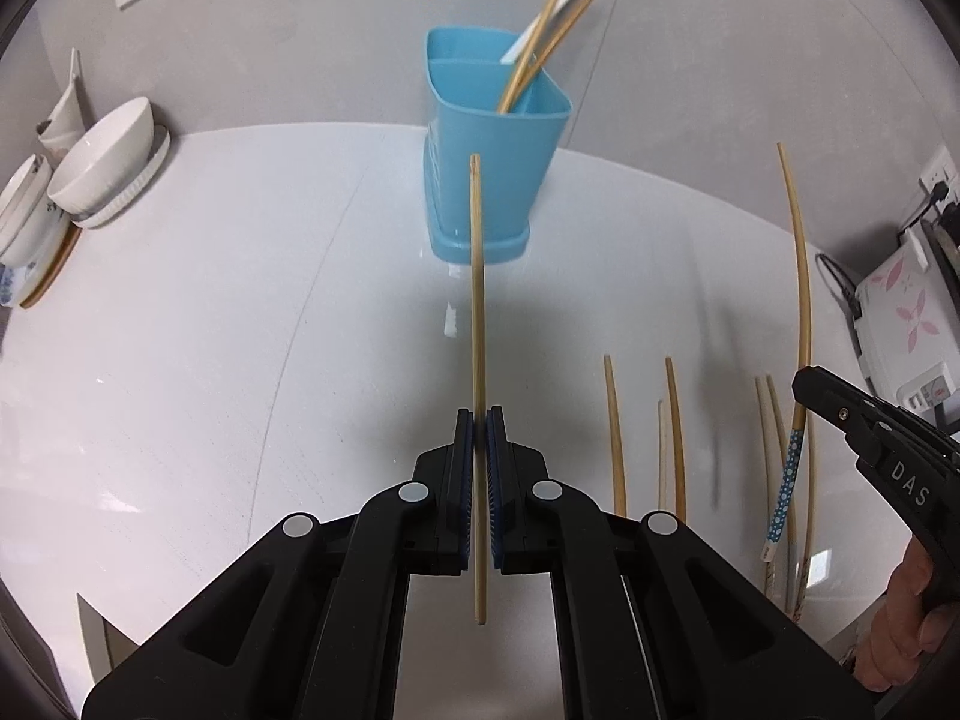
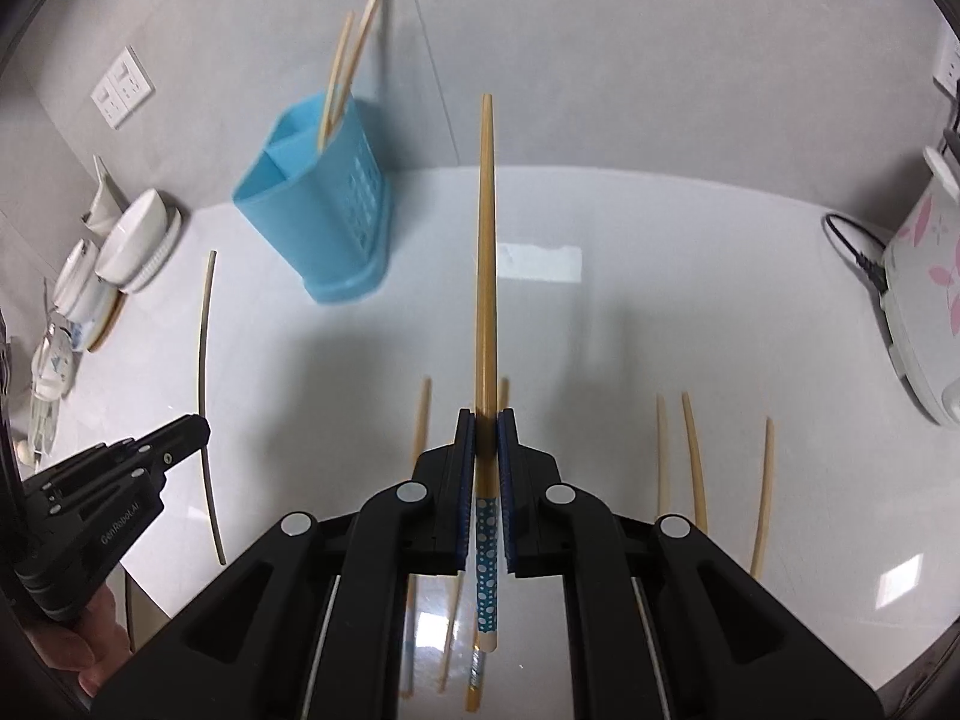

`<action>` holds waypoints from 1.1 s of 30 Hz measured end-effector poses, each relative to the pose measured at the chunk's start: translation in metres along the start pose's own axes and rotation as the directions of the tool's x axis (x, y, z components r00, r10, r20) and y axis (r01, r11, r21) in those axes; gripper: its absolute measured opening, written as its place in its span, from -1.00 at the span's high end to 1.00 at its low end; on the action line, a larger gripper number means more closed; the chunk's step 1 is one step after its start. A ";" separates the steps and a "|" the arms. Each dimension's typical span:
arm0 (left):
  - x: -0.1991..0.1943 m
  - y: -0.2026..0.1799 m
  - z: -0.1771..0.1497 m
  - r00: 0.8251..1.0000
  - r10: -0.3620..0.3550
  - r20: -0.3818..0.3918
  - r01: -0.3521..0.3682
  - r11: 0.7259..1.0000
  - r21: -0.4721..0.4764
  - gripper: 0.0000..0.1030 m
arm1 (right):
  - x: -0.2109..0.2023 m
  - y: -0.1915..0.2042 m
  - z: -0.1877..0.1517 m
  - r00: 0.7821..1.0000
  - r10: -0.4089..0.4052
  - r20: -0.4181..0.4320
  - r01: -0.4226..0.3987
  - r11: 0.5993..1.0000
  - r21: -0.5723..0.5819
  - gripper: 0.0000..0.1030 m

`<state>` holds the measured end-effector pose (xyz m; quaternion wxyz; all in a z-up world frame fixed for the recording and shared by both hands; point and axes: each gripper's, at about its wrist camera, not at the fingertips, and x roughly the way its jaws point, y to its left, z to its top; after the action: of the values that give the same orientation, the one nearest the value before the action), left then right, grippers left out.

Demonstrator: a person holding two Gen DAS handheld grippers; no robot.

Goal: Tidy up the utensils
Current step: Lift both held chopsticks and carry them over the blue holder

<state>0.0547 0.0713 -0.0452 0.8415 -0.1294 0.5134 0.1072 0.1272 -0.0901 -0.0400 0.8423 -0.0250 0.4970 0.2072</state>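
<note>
- I was in the middle of carrying sticks to the blue holder [image 1: 489,162], which stood on the white table [image 1: 240,330] ahead of both tools.
- My left gripper [image 1: 480,420] had its jaws squeezed tight on a plain chopstick [image 1: 477,300], held up above the table and pointing toward the holder.
- My right gripper [image 2: 486,420] had its jaws tight on a dotted chopstick [image 2: 486,252], also lifted.
- A few sticks [image 1: 540,42] already leaned in the holder's back right part.
- More loose chopsticks [image 2: 696,462] lay on the table near me.
- Next, I thought each stick had to tip point-down over an open part of the holder before I let go.
- I could not see how deep the holder was inside.
- The bowls [image 1: 102,162] at the left edge were bent by the lens, and the pink-flowered cooker [image 2: 924,294] was cut off.
</note>
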 end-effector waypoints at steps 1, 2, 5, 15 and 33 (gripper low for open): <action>-0.003 0.001 0.002 1.000 -0.004 0.015 0.004 1.000 -0.004 0.93 | -0.002 0.002 0.002 1.000 0.002 0.008 -0.002 1.000 -0.005 0.87; -0.007 0.003 0.004 1.000 -0.006 0.029 0.006 1.000 -0.007 0.93 | -0.004 0.005 0.006 1.000 0.006 0.022 -0.006 1.000 -0.012 0.87; -0.014 0.007 0.012 0.998 -0.008 0.063 0.009 1.000 -0.015 0.93 | -0.008 0.009 0.013 0.999 0.017 0.042 -0.016 1.000 -0.024 0.87; -0.035 0.009 0.048 0.988 -0.016 0.157 0.019 1.000 -0.016 0.93 | -0.012 0.027 0.040 0.996 0.032 0.081 -0.027 0.998 -0.061 0.87; -0.045 0.014 0.104 0.949 -0.077 0.305 0.083 0.997 -0.006 0.93 | -0.028 0.055 0.096 0.964 0.113 0.240 -0.088 0.990 -0.111 0.87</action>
<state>0.1170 0.1168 0.0392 0.9130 -0.1399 0.3710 0.0963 0.1735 -0.0250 0.0413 0.8834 -0.0157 0.3787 0.2757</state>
